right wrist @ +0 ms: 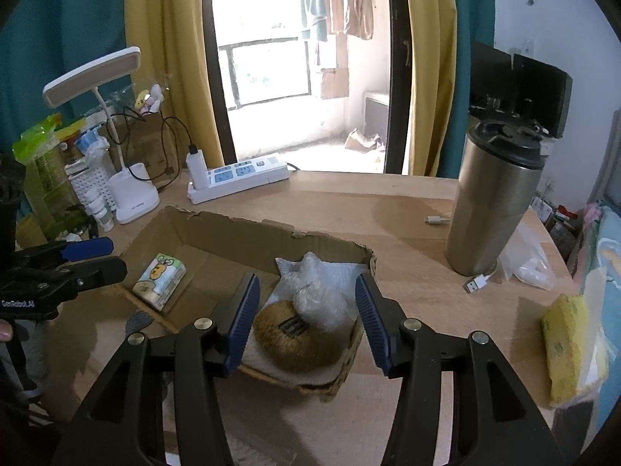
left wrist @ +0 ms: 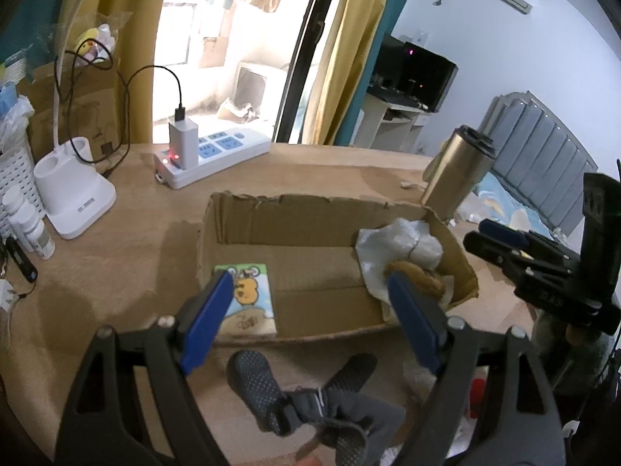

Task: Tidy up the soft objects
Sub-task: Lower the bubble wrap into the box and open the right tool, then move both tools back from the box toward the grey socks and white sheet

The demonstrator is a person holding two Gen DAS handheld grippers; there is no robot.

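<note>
An open cardboard box [left wrist: 310, 213] [right wrist: 233, 229] lies on the wooden desk. In it are a cartoon-printed tissue pack [left wrist: 250, 299] [right wrist: 161, 281], a bubble-wrap bundle [left wrist: 403, 244] [right wrist: 316, 291] and a brown plush [left wrist: 419, 279] [right wrist: 299, 339]. A pair of grey dotted socks [left wrist: 306, 400] lies on the desk in front of the box. My left gripper [left wrist: 310, 295] is open and empty above the box's near edge, over the socks. My right gripper [right wrist: 306, 303] is open and empty above the plush. A yellow sponge [right wrist: 570, 341] lies at the right.
A steel tumbler [right wrist: 493, 206] [left wrist: 458, 171] stands right of the box. A white power strip [left wrist: 213, 151] [right wrist: 236, 174], a desk lamp base [left wrist: 73, 194] [right wrist: 134, 194], bottles and a white basket [left wrist: 15, 178] stand at the back left. A USB cable [right wrist: 477, 283] lies near the tumbler.
</note>
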